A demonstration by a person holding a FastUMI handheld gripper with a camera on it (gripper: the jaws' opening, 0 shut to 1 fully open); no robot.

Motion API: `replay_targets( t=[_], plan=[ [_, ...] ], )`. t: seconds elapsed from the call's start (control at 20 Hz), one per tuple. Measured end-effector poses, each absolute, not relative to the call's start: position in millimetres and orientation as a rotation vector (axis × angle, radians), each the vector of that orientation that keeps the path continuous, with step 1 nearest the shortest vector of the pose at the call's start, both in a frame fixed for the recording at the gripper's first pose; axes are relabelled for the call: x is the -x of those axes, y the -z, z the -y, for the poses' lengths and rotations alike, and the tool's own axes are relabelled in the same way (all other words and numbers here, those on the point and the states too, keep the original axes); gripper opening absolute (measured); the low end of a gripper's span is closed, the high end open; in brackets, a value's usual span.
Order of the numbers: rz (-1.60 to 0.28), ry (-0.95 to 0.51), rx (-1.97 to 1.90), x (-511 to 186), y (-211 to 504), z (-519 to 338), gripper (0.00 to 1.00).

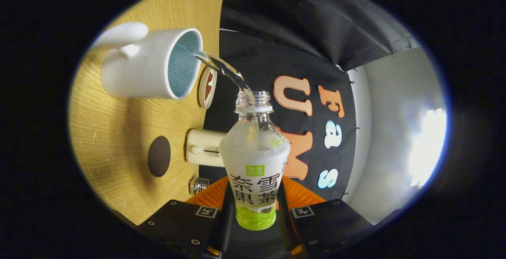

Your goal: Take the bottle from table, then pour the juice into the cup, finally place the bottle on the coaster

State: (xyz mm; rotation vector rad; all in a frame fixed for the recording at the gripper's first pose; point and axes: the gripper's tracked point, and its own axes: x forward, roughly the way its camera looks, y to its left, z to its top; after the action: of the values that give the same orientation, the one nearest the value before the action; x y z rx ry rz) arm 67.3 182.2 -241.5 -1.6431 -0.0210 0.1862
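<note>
The gripper [255,211] is clamped on the bottle [255,160], both fingers pressing its lower sides. The bottle is tipped toward the white cup [152,65], and a stream of juice [223,69] runs from its open neck into the cup's mouth. The cup stands on the wooden desk [114,132] near its far edge, well apart from the dark round coaster [159,156].

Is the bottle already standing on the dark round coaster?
No, the bottle is held tilted between the tongs, pouring into the cup; the coaster lies bare.

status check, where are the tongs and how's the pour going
Tongs shut on bottle, tipped toward the cup. Stream running from open neck into cup. Coaster on table, free; nothing in the way.
</note>
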Motion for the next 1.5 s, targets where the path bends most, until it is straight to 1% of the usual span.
replay_targets(
  t=[1.5],
  plan=[
    [0.128, -0.191, 1.797, -79, 238, -182, 0.53]
  ],
)
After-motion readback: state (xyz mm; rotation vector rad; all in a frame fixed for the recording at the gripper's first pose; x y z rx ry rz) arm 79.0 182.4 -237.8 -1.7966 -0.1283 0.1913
